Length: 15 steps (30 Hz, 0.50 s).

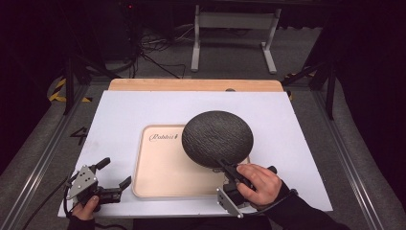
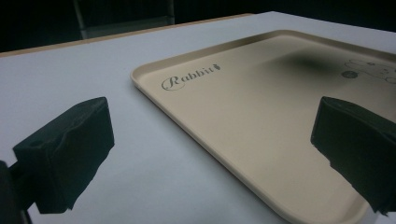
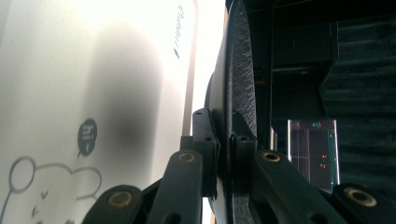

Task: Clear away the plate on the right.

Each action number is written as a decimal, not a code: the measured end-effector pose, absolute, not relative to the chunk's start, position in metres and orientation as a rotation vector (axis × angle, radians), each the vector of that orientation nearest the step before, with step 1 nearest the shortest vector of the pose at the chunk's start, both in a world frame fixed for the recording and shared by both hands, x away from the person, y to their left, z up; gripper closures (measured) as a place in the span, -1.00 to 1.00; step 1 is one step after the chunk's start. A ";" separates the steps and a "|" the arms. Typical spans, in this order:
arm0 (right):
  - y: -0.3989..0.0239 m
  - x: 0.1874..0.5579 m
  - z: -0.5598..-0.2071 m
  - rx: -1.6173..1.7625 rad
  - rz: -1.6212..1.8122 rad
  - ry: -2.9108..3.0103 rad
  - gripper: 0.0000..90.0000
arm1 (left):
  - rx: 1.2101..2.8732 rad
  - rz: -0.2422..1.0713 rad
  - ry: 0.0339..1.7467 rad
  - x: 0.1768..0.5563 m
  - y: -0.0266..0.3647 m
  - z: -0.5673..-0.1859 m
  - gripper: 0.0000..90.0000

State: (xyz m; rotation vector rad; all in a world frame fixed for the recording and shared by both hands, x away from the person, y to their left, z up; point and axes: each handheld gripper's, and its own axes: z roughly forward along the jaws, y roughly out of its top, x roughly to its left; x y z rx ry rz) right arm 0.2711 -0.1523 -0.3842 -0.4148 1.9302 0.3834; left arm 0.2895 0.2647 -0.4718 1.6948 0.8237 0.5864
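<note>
The right gripper (image 1: 229,168), held in the person's right hand (image 1: 259,184), has its jaws pinched on the near rim of a dark round plate (image 1: 218,137), which it holds lifted over the right part of a beige tray (image 1: 163,167). The right gripper view, turned on its side, shows what the high view cannot: the plate (image 3: 240,79) seen edge-on as a thin, pebbled black disc, with the two black jaws pressed against its opposite faces, and its soft shadow on the tray (image 3: 56,70) near a small "hi" bubble and a line-drawn cartoon. From above the plate's face looks matt charcoal with a woven, rippled grain. The left gripper (image 1: 115,174), in the left hand (image 1: 86,208), sits at the tray's left edge with its jaws spread wide and nothing between them. The left gripper view shows the smooth, glossy tray (image 2: 243,116) with rounded corners, a raised lip and the printed word "Rabbit", lying on a plain white table (image 2: 70,70).
</note>
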 end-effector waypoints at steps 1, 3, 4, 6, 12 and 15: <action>-0.150 0.271 -0.384 -0.417 0.386 1.929 0.91 | 1.695 0.586 0.823 0.290 0.265 -0.472 -1.00; -0.146 0.271 -0.384 -0.425 0.400 1.929 0.91 | 1.695 0.584 0.824 0.290 0.265 -0.472 -1.00; -0.143 0.271 -0.384 -0.431 0.405 1.930 0.91 | 1.695 0.583 0.825 0.290 0.265 -0.472 -1.00; -0.139 0.270 -0.385 -0.440 0.416 1.925 0.91 | 1.698 0.581 0.824 0.290 0.265 -0.472 -1.00; -0.127 0.269 -0.388 -0.470 0.445 1.921 0.90 | 1.697 0.582 0.824 0.290 0.265 -0.472 -1.00; -0.122 0.269 -0.389 -0.474 0.451 1.924 0.90 | 1.699 0.580 0.825 0.290 0.265 -0.472 -1.00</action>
